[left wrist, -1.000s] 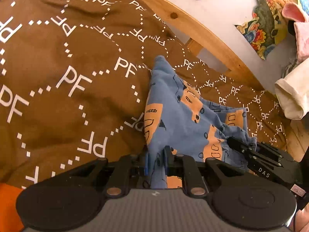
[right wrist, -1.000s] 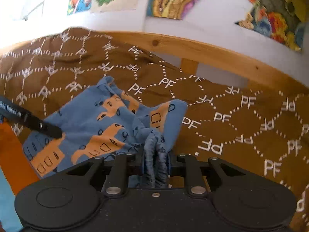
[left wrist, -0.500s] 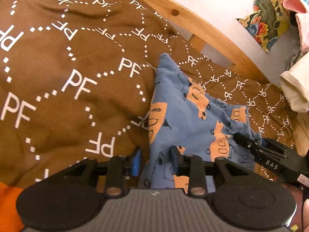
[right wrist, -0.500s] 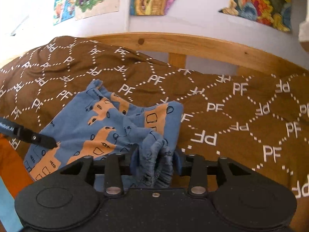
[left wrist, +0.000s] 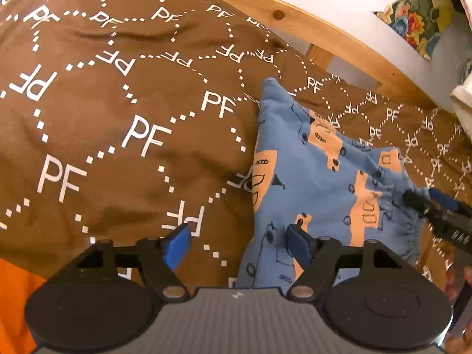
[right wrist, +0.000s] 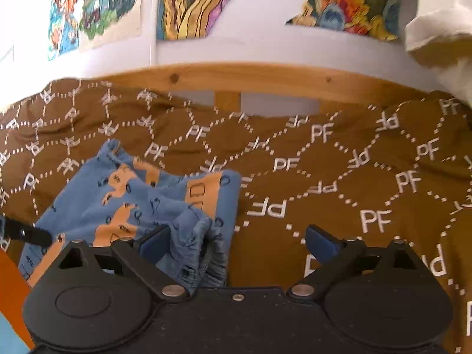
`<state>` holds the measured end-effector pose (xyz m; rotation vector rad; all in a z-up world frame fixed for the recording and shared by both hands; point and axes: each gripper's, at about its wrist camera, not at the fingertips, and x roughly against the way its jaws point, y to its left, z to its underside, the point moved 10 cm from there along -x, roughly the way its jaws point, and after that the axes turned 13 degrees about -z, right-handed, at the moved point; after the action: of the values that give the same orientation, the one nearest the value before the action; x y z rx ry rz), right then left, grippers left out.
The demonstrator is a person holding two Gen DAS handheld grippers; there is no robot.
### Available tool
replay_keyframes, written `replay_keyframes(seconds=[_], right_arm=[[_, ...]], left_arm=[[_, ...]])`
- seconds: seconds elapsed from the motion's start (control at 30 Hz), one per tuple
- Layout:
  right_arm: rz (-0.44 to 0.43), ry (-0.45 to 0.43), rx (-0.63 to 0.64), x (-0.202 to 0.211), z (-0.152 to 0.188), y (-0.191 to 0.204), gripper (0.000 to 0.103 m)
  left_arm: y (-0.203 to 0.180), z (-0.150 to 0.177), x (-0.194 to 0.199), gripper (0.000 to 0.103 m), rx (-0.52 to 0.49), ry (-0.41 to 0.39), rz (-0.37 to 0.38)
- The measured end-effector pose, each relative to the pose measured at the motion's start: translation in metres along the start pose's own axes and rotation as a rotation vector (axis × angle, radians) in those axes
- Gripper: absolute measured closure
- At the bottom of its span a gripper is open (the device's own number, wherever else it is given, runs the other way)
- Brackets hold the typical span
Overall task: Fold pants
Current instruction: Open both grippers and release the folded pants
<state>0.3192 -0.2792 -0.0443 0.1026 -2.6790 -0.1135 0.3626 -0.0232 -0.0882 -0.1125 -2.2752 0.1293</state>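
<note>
The blue pants (left wrist: 318, 183) with orange vehicle prints lie folded on the brown bedspread (left wrist: 118, 124). My left gripper (left wrist: 239, 243) is open and empty, its right finger over the pants' near edge. My right gripper (right wrist: 239, 240) is open too; the pants' gathered waistband (right wrist: 203, 247) lies loose between its jaws beside the left finger. The pants also show in the right wrist view (right wrist: 135, 197). The right gripper's tips (left wrist: 424, 200) rest at the pants' right edge in the left wrist view. The left gripper's finger (right wrist: 26, 233) shows at the pants' left edge in the right wrist view.
A wooden bed rail (right wrist: 265, 79) runs along the far side, with a white wall and colourful posters (right wrist: 191, 0) behind. Cream fabric (right wrist: 436, 29) hangs at the upper right. An orange cloth (left wrist: 14, 301) lies at the near left.
Both grippers were shut on the pants' edges a second ago. Both have opened and let go, and the pants now lie on the bedspread.
</note>
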Motion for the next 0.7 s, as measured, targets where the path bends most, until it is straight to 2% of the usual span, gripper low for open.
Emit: replay_keyframes(seconds=[0.1,0.23,0.37,0.47,0.7], right_arm=[[0.019,-0.026,-0.016,0.003,-0.002,-0.005,0.001],[0.074,0.017,-0.001,-0.005,0.004,-0.015,0.001],[0.068,0.004,-0.011,-0.004,0.005,-0.017,0.001],[0.030,-0.006,-0.055,0.000,0.006,-0.014,0.001],[0.005,-0.063,-0.079,0.023,-0.003,0.004,0.001]], left_arm=[[-0.001,0.002,-0.001,0.026,-0.015,-0.004,-0.012],[-0.001,0.002,-0.002,0.024,-0.020,0.001,-0.014],[-0.002,0.003,0.005,0.015,-0.040,-0.007,-0.018],[-0.005,0.003,0.020,0.004,-0.041,-0.055,0.020],[-0.010,0.000,0.056,0.000,-0.106,-0.157,-0.026]])
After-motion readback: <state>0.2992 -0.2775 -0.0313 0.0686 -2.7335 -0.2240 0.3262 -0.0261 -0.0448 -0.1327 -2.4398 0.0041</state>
